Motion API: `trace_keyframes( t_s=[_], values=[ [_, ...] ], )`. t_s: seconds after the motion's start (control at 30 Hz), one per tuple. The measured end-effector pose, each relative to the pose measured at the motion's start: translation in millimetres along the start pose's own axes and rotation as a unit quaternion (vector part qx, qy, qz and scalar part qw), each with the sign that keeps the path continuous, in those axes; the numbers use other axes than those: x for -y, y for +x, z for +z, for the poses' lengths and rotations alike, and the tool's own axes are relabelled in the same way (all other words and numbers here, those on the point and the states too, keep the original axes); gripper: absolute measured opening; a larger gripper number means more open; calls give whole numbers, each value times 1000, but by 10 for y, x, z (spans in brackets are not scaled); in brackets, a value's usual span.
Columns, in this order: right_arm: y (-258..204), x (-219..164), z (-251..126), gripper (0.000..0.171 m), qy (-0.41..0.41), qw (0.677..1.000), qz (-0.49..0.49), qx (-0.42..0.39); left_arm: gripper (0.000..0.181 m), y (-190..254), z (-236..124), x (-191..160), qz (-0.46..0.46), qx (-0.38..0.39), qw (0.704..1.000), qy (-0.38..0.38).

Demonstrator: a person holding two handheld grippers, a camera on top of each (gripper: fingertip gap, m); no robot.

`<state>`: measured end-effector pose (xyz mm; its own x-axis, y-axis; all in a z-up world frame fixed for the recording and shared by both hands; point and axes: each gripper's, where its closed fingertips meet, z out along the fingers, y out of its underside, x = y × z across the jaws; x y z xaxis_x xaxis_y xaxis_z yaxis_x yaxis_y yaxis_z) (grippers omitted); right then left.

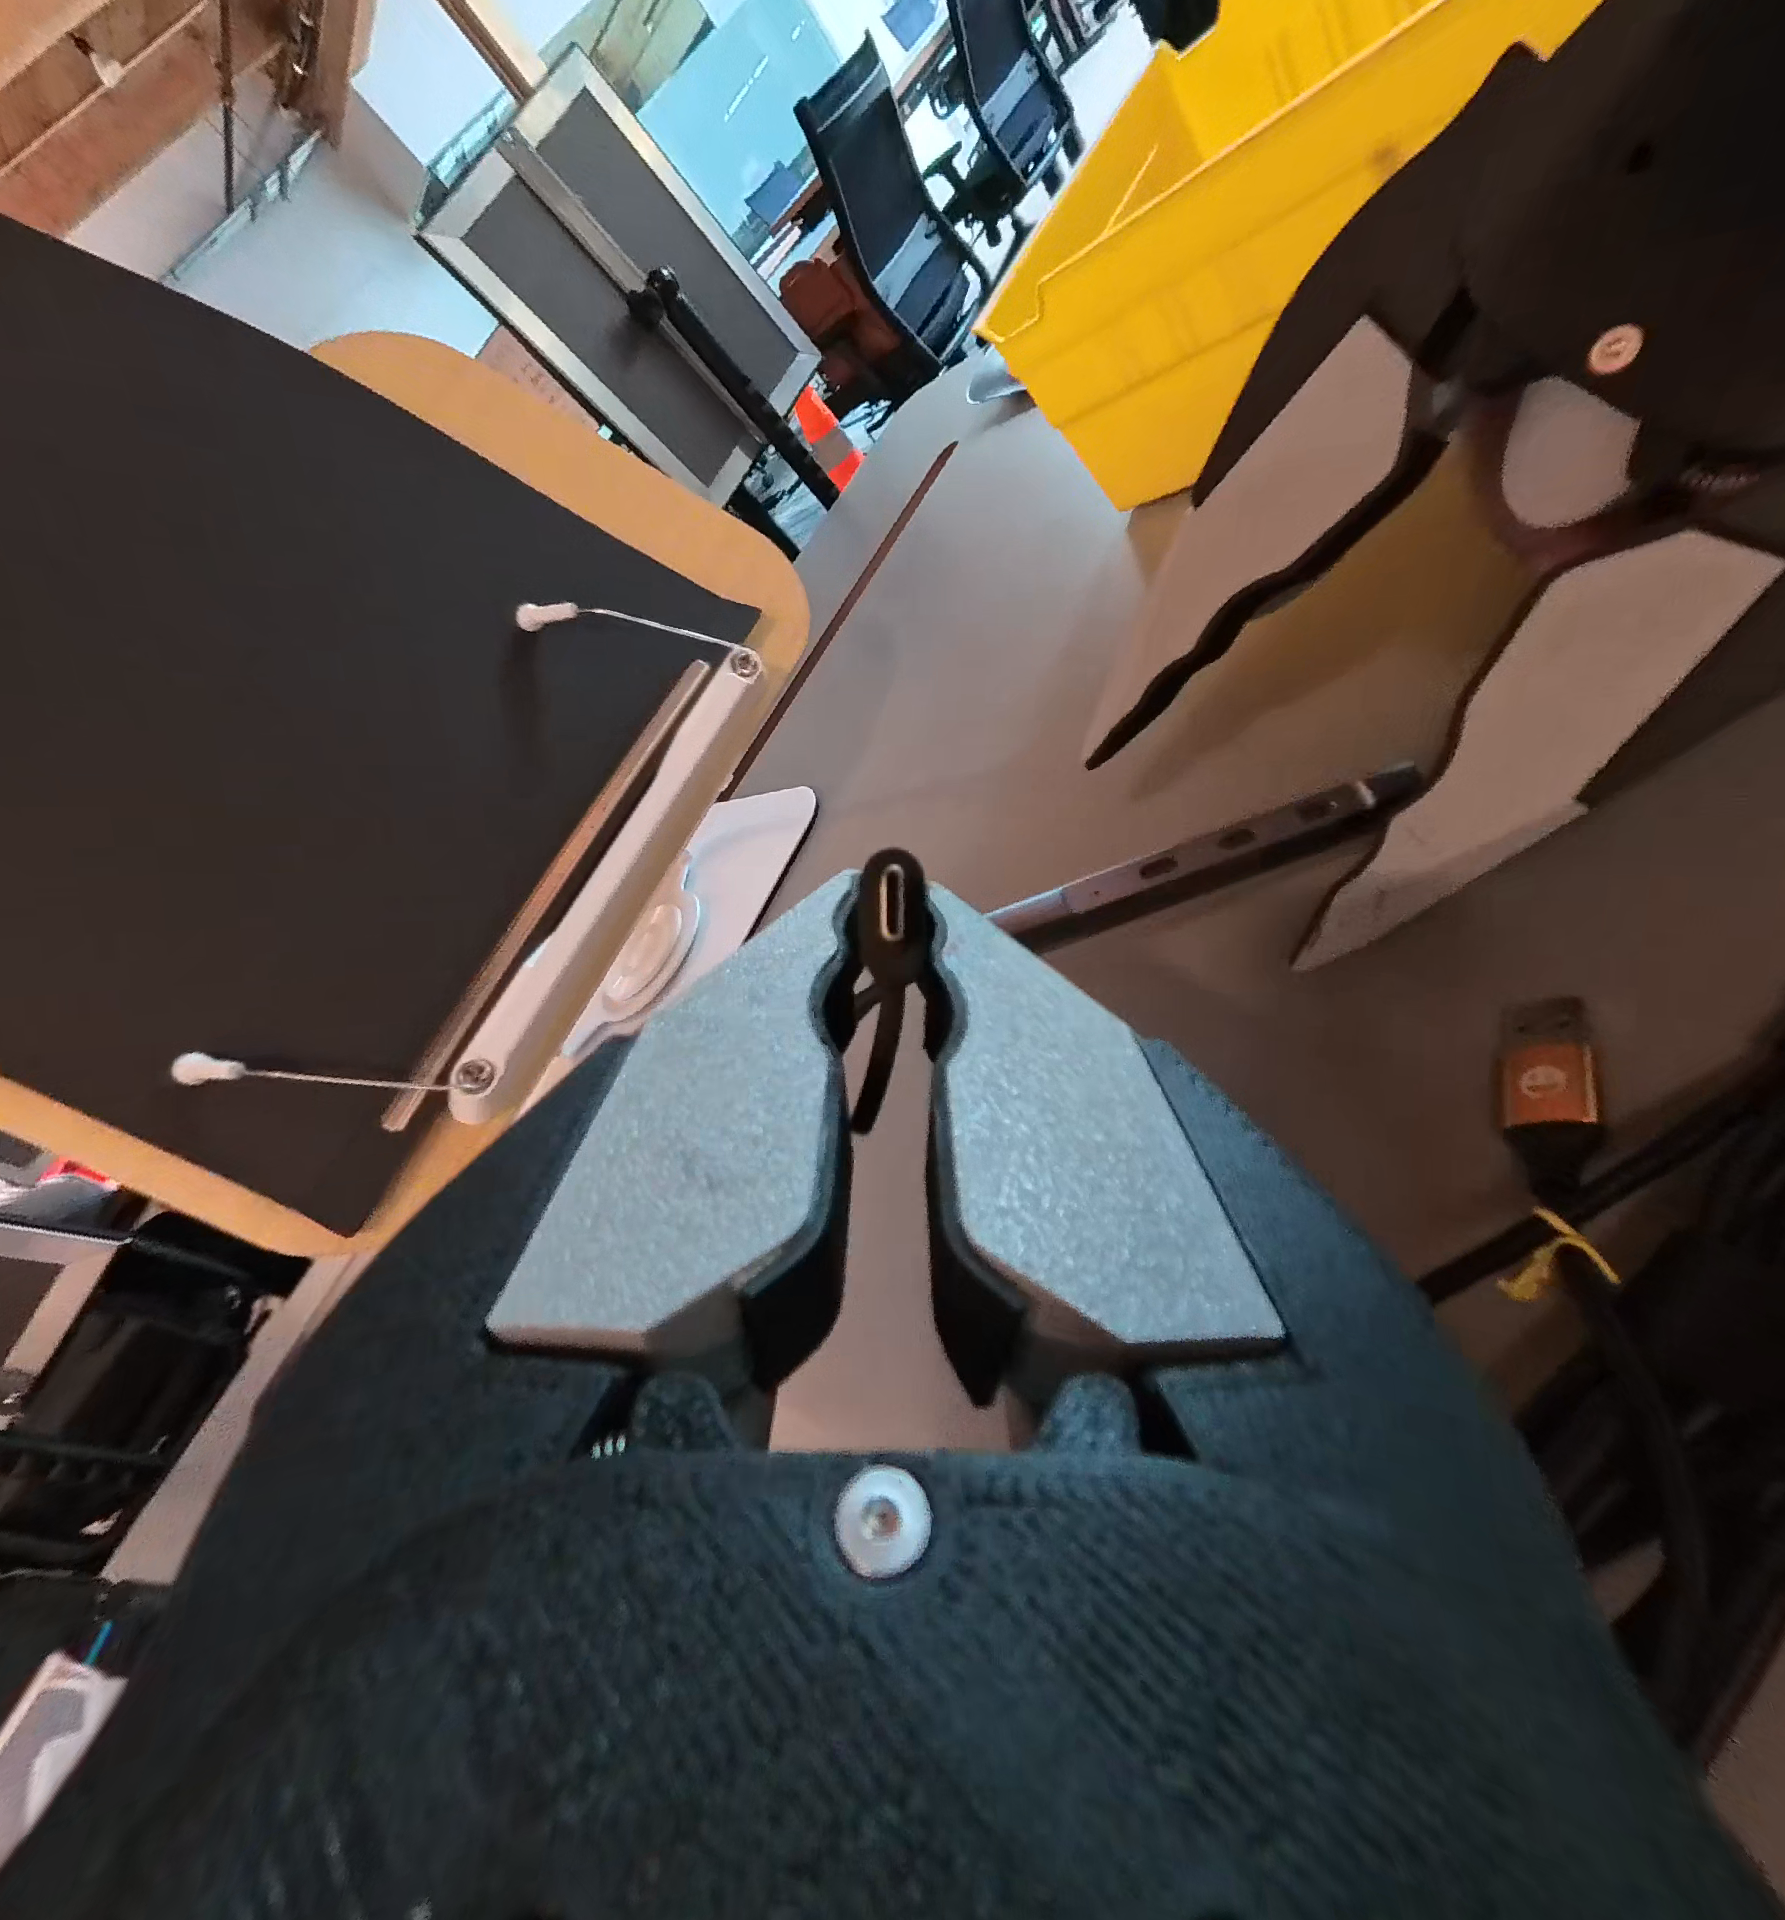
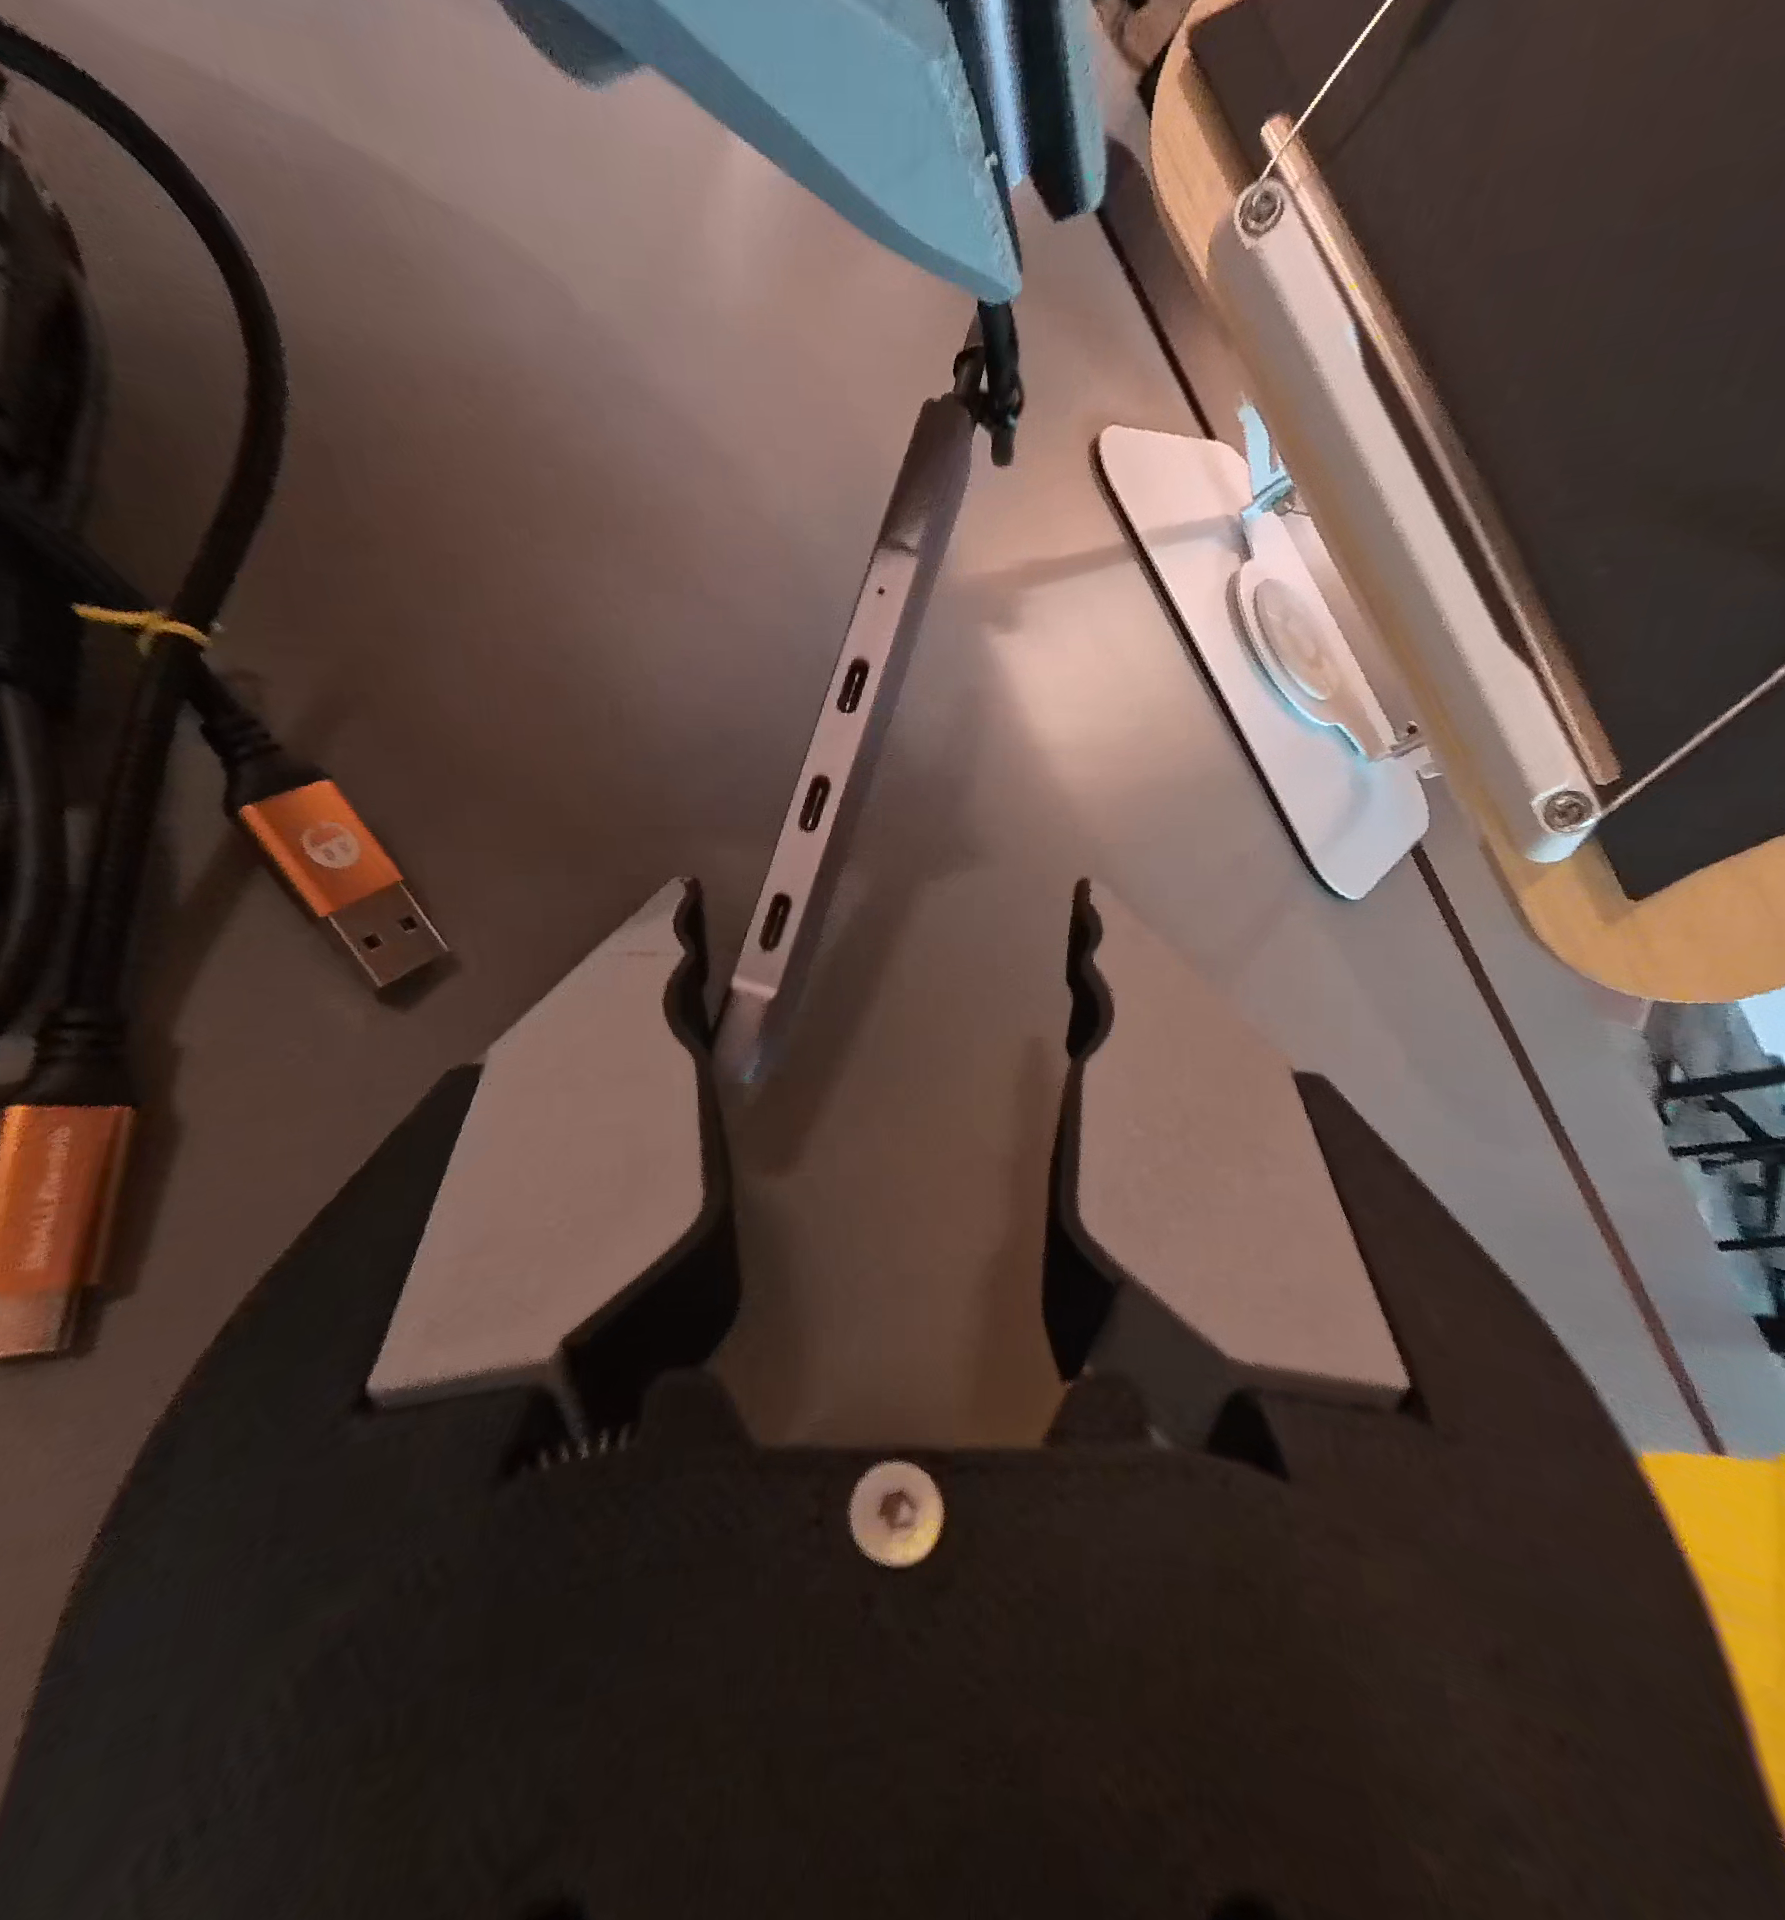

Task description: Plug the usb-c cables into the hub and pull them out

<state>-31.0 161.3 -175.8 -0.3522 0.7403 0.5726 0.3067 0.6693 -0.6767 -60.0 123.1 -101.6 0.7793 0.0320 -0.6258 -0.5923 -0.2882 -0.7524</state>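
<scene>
My left gripper (image 1: 890, 904) is shut on a black usb-c plug (image 1: 890, 902), whose metal mouth points forward; its thin black cable hangs between the fingers. The slim grey hub (image 1: 1231, 836) lies on the table ahead to the right, with three ports along its edge. My right gripper (image 2: 883, 935) is open, its fingers straddling the near end of the hub (image 2: 846, 727); the left fingertip touches or nearly touches the hub's side. The right gripper also shows in the left wrist view (image 1: 1387, 665), over the hub's far end. The left gripper (image 2: 867, 135) hovers near the hub's far end in the right wrist view.
A black-and-wood board on a white stand (image 1: 618, 935) is at the left. Yellow bins (image 1: 1179, 301) are at the back right. Coiled black cables with orange connectors (image 2: 337, 862) lie beside the hub, also in the left wrist view (image 1: 1548, 1070).
</scene>
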Motion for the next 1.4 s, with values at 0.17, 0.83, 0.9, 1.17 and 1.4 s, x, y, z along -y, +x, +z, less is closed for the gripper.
trace_keyframes(
  t_s=[0.17, 0.83, 0.9, 1.17, 1.4],
  values=[
    [-83, 117, -16, 71, 27, 999, 31, 29, 5, 51, -29, 85, -42, -21, 999, 18],
    [396, -30, -192, 6, 23, 998, 21, -61, 32, -259, -385, 224, -206, -85, 966, 129],
    [322, 93, -224, 6, 52, 998, 12, -43, 41, -185, -328, 111, -173, -86, 976, 98],
    [235, 173, -249, 6, 68, 997, -21, -34, 59, 176, -211, -56, -43, -100, 993, 46],
    [406, 389, -488, 6, 155, 986, 42, -40, 70, 149, -189, -166, -63, -108, 992, 26]
  ],
)
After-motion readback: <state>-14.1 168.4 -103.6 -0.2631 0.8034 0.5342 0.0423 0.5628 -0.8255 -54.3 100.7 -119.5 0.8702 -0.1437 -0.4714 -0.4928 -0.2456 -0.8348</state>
